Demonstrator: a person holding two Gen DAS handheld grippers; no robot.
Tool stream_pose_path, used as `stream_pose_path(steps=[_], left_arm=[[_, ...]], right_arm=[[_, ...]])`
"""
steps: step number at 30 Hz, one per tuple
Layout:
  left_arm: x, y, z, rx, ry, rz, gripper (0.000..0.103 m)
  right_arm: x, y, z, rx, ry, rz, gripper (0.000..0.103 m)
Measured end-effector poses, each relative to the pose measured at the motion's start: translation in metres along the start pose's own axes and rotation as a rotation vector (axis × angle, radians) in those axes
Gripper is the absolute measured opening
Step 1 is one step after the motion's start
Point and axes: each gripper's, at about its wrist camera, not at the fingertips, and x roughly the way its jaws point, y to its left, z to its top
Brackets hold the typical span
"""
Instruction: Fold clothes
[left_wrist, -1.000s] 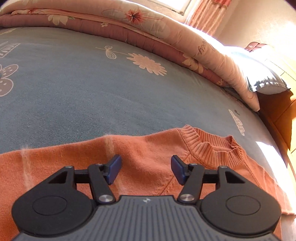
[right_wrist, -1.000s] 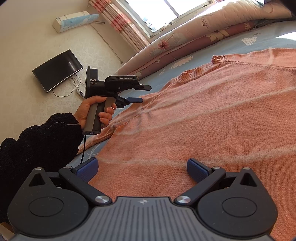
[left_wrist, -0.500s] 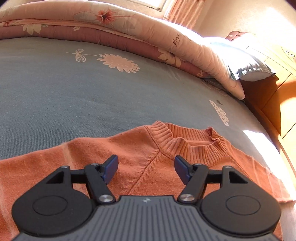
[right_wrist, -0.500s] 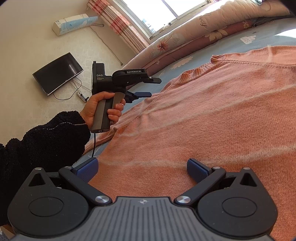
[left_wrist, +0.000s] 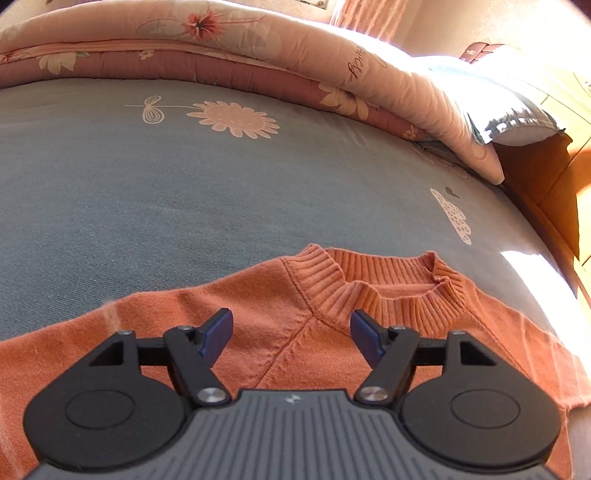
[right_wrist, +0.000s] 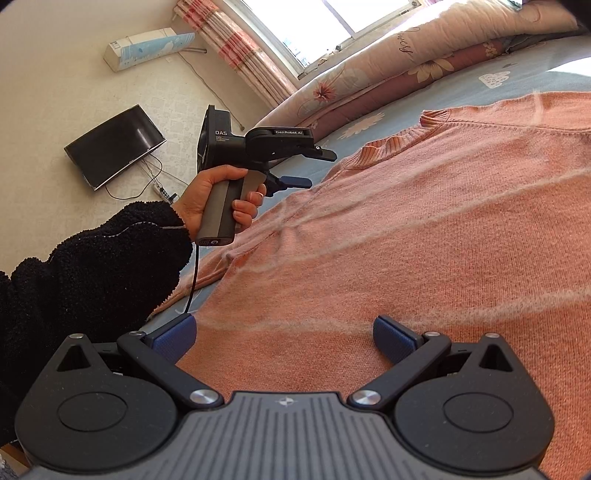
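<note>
**Q:** What filled the views, largest first?

**A:** I logged the bed (left_wrist: 147, 192) first, its blue-grey sheet printed with flowers. A folded floral quilt (left_wrist: 258, 48) ran along its far edge. The orange sweater (right_wrist: 424, 240) lay flat on the sheet, front up, spread wide across most of the right wrist view.

**Q:** Which way did the sweater point?

**A:** Its ribbed collar (left_wrist: 388, 291) faced away from me toward the quilt, so the long axis ran from the near hem up to the neck. One sleeve (right_wrist: 229, 258) trailed out toward the bed's edge on the left side.

**Q:** Hand pose?

**A:** In the right wrist view I noted the person's left hand (right_wrist: 218, 199), black fleece sleeve (right_wrist: 92, 280) behind it, wrapped around the upright grip. It held the left gripper (right_wrist: 314, 170) roughly level above the shoulder area, fingers aimed at the collar.

**Q:** Tool states?

**A:** Left gripper's blue pads (left_wrist: 218, 332) stood apart, nothing between them, hovering over the shoulder seam just short of the collar. Right gripper (right_wrist: 284, 332) was also spread wide, empty, low over the sweater's lower body. I could not tell whether either touched the knit.
</note>
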Motion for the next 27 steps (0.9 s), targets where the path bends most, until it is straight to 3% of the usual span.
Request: stream_pose_path(steps=[2, 7, 11, 16, 19, 23, 27], left_arm=[[0.011, -0.008, 0.003, 0.010, 0.008, -0.004, 0.072], [0.037, -0.016, 0.011, -0.010, -0.011, 0.100, 0.074], [0.011, -0.026, 0.003, 0.023, -0.003, 0.105, 0.073], [-0.059, -0.024, -0.010, 0.049, -0.034, 0.101, 0.075], [-0.089, -0.007, -0.020, 0.013, -0.052, 0.133, 0.079], [-0.091, 0.024, -0.031, -0.087, -0.036, 0.165, 0.079], [-0.065, 0.034, -0.023, -0.120, -0.050, 0.152, 0.079]], right_arm=[[0.000, 0.000, 0.000, 0.003, 0.000, 0.000, 0.103], [-0.001, 0.000, 0.002, 0.017, 0.006, -0.003, 0.103], [-0.003, 0.001, 0.004, 0.052, 0.012, -0.013, 0.103], [-0.006, 0.014, 0.010, 0.043, 0.066, -0.045, 0.103], [-0.019, 0.027, 0.015, 0.020, 0.055, 0.044, 0.103], [-0.029, 0.036, 0.016, 0.003, 0.013, 0.054, 0.103], [-0.024, 0.029, 0.018, 0.029, 0.019, 0.011, 0.103]])
